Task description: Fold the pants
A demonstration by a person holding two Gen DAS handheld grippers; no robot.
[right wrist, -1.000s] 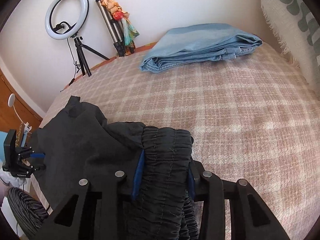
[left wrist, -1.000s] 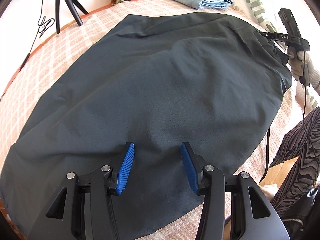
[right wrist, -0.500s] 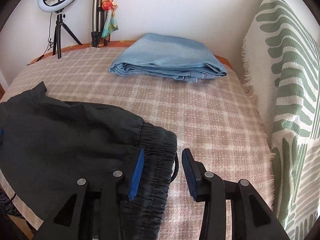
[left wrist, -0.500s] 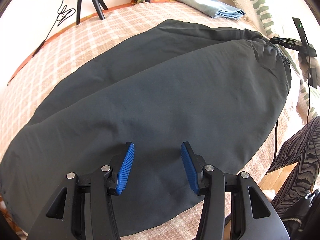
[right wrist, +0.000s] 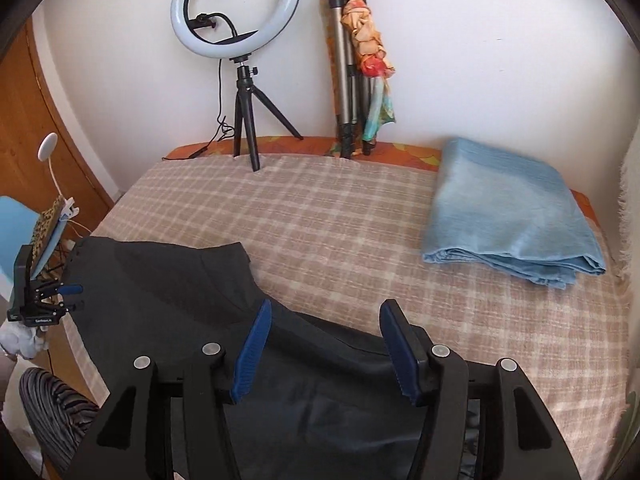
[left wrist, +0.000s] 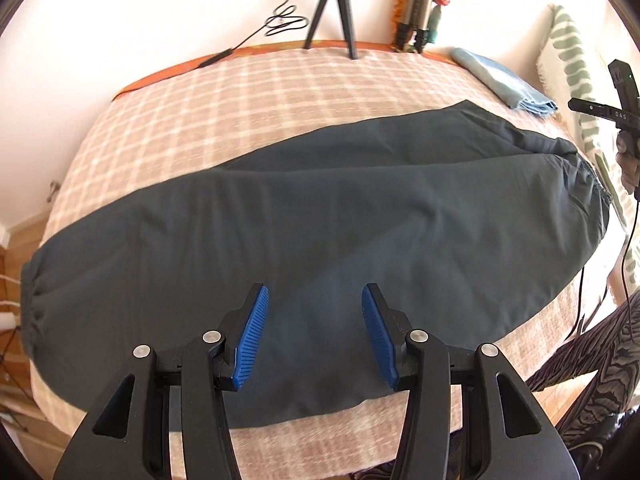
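Jaws of both tools stand apart with nothing clamped. On the left gripper (left wrist: 314, 336) the blue ribbed pads (left wrist: 251, 336) hang above the dark grey fabric with clear space between them. On the right gripper (right wrist: 326, 354) the jaws have just been opening; we see only loose cloth lying below the gap, and the pads do not press on it.

The dark charcoal pants (left wrist: 320, 232), a smooth thin fabric, lie flat lengthwise on the bed with the pink-beige checked cover (left wrist: 248, 96), folded along their length so one leg rests on the other. We note the gathered cuff at the far left end and the elasticated waist at the right end, close to the bed's right edge. The near edge of the pants runs just short of the near edge of the bed.

In the right wrist view we see a folded pale blue cloth (right wrist: 516, 216) lying far right on the bed, well apart from the pants. A white ring light on a small black tripod (right wrist: 236, 12) stands at the far edge against the wall.
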